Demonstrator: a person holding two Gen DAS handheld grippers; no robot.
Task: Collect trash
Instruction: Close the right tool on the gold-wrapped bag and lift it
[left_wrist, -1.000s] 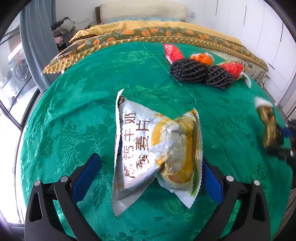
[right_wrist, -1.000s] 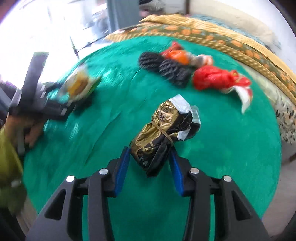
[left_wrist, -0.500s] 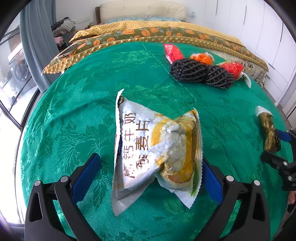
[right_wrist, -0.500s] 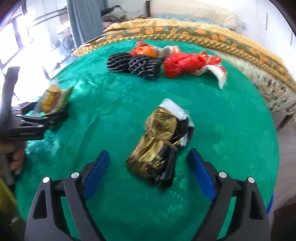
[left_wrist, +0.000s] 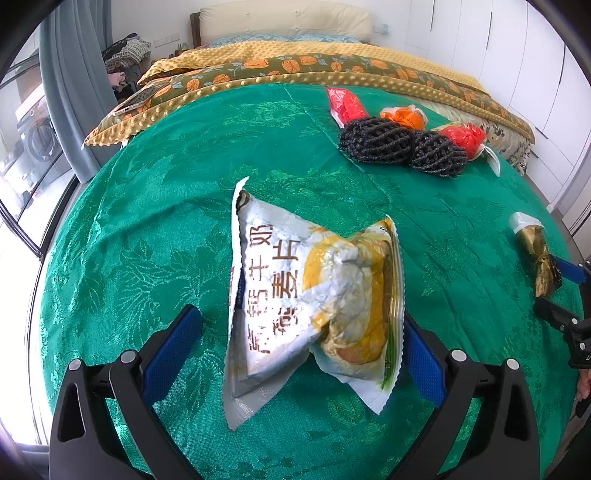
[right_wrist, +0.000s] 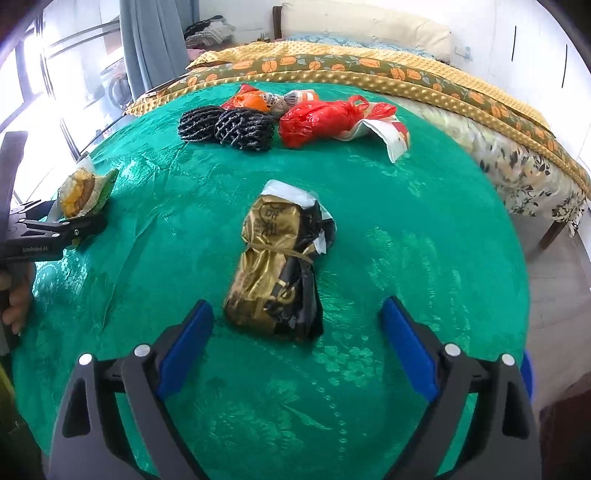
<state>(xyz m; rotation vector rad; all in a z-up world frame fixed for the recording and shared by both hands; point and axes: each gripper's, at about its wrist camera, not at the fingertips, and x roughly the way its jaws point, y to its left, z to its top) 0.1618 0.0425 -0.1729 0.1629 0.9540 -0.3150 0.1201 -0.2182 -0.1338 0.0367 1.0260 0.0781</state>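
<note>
Glossy foil wrapper (right_wrist: 275, 258), sheeny damask cloth (right_wrist: 406, 206)

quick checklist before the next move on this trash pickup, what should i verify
1. Right hand-held gripper clear of the gold wrapper: ok, jaws opening, pads not touching it.
2. Gold wrapper resting on the green cloth: ok.
3. Left hand-held gripper astride the white snack bag: ok.
4. Left pads pressing the bag: cannot tell on the right side; left pad stands clear.
5. Remaining trash, black mesh nets and red plastic bag, uncollected: not ok.
6. Bin for the trash in view: not ok.
</note>
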